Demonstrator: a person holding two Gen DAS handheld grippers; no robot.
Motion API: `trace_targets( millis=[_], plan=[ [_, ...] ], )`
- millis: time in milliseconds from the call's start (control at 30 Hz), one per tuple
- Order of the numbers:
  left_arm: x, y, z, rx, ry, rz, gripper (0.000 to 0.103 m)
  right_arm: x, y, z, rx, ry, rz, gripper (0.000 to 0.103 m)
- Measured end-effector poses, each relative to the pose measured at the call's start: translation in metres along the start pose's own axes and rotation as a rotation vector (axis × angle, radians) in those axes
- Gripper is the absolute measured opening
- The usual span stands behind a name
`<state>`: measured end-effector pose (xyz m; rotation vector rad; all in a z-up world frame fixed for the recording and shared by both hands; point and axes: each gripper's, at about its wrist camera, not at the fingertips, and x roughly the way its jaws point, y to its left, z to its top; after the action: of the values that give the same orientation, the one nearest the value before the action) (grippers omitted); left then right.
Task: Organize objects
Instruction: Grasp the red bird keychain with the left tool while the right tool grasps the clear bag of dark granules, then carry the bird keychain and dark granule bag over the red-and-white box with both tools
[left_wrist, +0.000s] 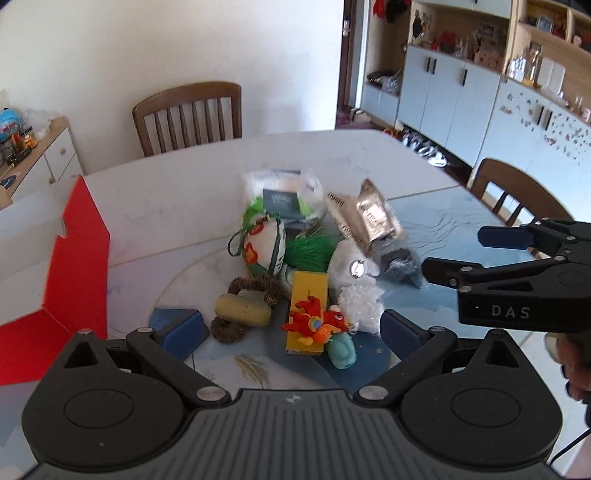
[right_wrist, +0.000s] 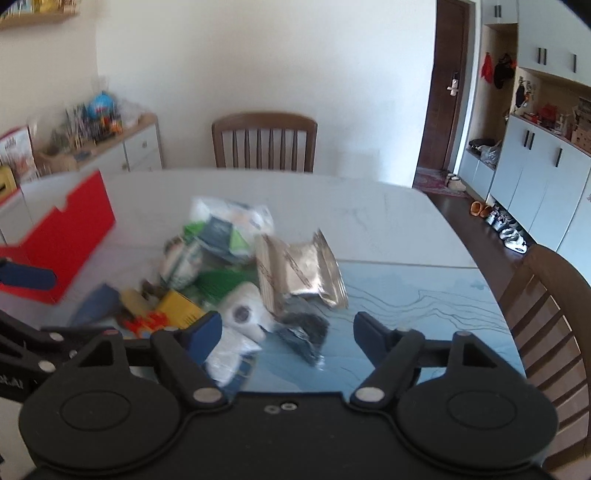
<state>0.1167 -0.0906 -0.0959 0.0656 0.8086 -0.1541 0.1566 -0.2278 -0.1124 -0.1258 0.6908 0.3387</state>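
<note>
A pile of small objects lies mid-table: a yellow box (left_wrist: 308, 284) with a red-orange toy (left_wrist: 314, 323) on it, a beige cylinder (left_wrist: 242, 308) on woven rings, a painted egg-shaped pouch (left_wrist: 264, 245), a white fluffy thing (left_wrist: 354, 266), a silver foil packet (left_wrist: 369, 218) and a plastic bag (left_wrist: 284, 192). My left gripper (left_wrist: 291, 328) hangs open just before the yellow box, holding nothing. My right gripper (right_wrist: 288, 328) is open and empty, hovering over the pile's right side near a dark pouch (right_wrist: 303, 332). It also shows at the right as right gripper (left_wrist: 452, 253).
An open red box (left_wrist: 77, 266) stands at the table's left side, seen too as the red box (right_wrist: 66, 243). Wooden chairs stand at the far edge (left_wrist: 188, 114) and at the right (right_wrist: 546, 314). The right wrist view is blurred.
</note>
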Motion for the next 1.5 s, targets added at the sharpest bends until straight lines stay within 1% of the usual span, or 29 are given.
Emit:
trace_targets(
  millis=[67, 167, 267, 333, 367, 400, 467, 533, 567, 600, 733, 833, 867, 1067, 1100, 1133, 1167, 1300, 1400, 1500],
  plan=[
    [0.012, -0.002, -0.001, -0.002, 0.022, 0.0, 0.102, 0.009, -0.005, -0.004, -0.005, 0.018, 0.001, 0.075],
    [0.022, -0.007, -0.001, 0.01, 0.036, -0.001, 0.096, 0.024, -0.012, -0.007, -0.019, 0.043, -0.001, 0.072],
    [0.029, -0.015, -0.001, 0.039, 0.034, 0.009, 0.095, 0.039, -0.019, -0.008, -0.019, 0.068, 0.01, 0.069],
    [0.033, -0.019, -0.001, 0.053, 0.033, 0.013, 0.087, 0.048, -0.021, -0.007, -0.025, 0.078, 0.019, 0.069],
    [0.036, -0.021, 0.0, 0.06, 0.039, 0.016, 0.082, 0.053, -0.021, -0.007, -0.029, 0.083, 0.024, 0.067],
    [0.039, -0.022, 0.0, 0.064, 0.045, 0.019, 0.079, 0.056, -0.021, -0.007, -0.034, 0.09, 0.027, 0.066],
    [0.044, -0.024, -0.001, 0.072, 0.046, 0.03, 0.079, 0.064, -0.022, -0.006, -0.042, 0.103, 0.036, 0.064],
    [0.048, -0.025, -0.002, 0.084, 0.044, 0.041, 0.074, 0.068, -0.022, -0.006, -0.045, 0.112, 0.046, 0.064],
    [0.05, -0.026, -0.002, 0.089, 0.046, 0.045, 0.068, 0.07, -0.022, -0.006, -0.05, 0.114, 0.053, 0.063],
    [0.051, -0.026, -0.002, 0.092, 0.05, 0.047, 0.064, 0.072, -0.022, -0.006, -0.052, 0.116, 0.056, 0.062],
    [0.051, -0.028, -0.003, 0.102, 0.044, 0.054, 0.058, 0.075, -0.022, -0.007, -0.056, 0.122, 0.074, 0.06],
    [0.051, -0.032, -0.004, 0.127, 0.038, 0.057, 0.052, 0.077, -0.022, -0.007, -0.053, 0.124, 0.088, 0.056],
    [0.051, -0.033, -0.004, 0.138, 0.036, 0.057, 0.05, 0.077, -0.022, -0.006, -0.053, 0.125, 0.091, 0.053],
    [0.05, -0.038, -0.005, 0.164, 0.028, 0.075, 0.049, 0.078, -0.021, -0.006, -0.057, 0.126, 0.094, 0.041],
    [0.05, -0.038, -0.005, 0.162, 0.028, 0.075, 0.046, 0.078, -0.021, -0.006, -0.056, 0.127, 0.093, 0.037],
    [0.05, -0.038, -0.005, 0.161, 0.028, 0.073, 0.046, 0.078, -0.022, -0.007, -0.059, 0.127, 0.091, 0.035],
    [0.049, -0.038, -0.005, 0.157, 0.028, 0.071, 0.044, 0.078, -0.022, -0.007, -0.061, 0.124, 0.088, 0.031],
    [0.048, -0.035, -0.004, 0.135, 0.032, 0.06, 0.044, 0.074, -0.023, -0.008, -0.066, 0.111, 0.087, 0.016],
    [0.046, -0.032, -0.004, 0.112, 0.032, 0.056, 0.044, 0.07, -0.023, -0.009, -0.081, 0.106, 0.076, 0.014],
    [0.042, -0.029, -0.004, 0.089, 0.02, 0.046, 0.044, 0.063, -0.024, -0.009, -0.079, 0.099, 0.081, 0.013]
  ],
)
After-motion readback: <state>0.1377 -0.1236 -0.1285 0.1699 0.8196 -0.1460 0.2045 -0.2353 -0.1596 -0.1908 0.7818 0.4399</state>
